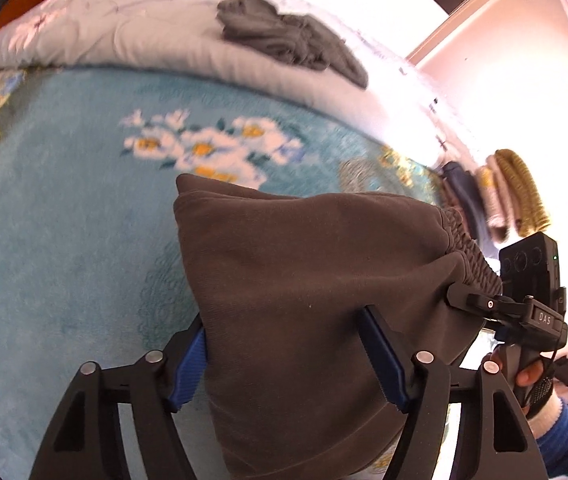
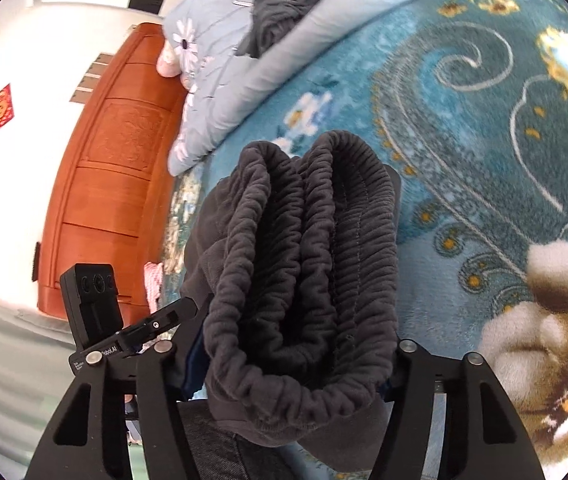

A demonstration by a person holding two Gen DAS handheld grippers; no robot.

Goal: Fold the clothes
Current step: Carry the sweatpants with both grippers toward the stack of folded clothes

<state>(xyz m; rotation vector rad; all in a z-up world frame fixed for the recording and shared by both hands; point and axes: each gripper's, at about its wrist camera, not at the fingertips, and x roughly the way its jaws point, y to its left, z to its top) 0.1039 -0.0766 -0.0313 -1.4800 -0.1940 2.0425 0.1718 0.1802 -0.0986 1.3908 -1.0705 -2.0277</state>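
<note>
Teal floral blanket point(image 1: 63, 220) covers the bed – above it hang folded brown sweatpants point(image 1: 304, 280), left gripper point(image 1: 284, 360) pinching the cloth, right gripper point(image 2: 292, 364) pinching the doubled waistband point(image 2: 304, 240); bulky layers may slip, undoing the fold

Between my left fingers point(image 1: 380, 360) I see soft matt brown cloth point(image 1: 304, 280); behind it, plush teal blanket point(image 1: 63, 220); glossy wooden headboard point(image 2: 107, 184) further left.
</note>
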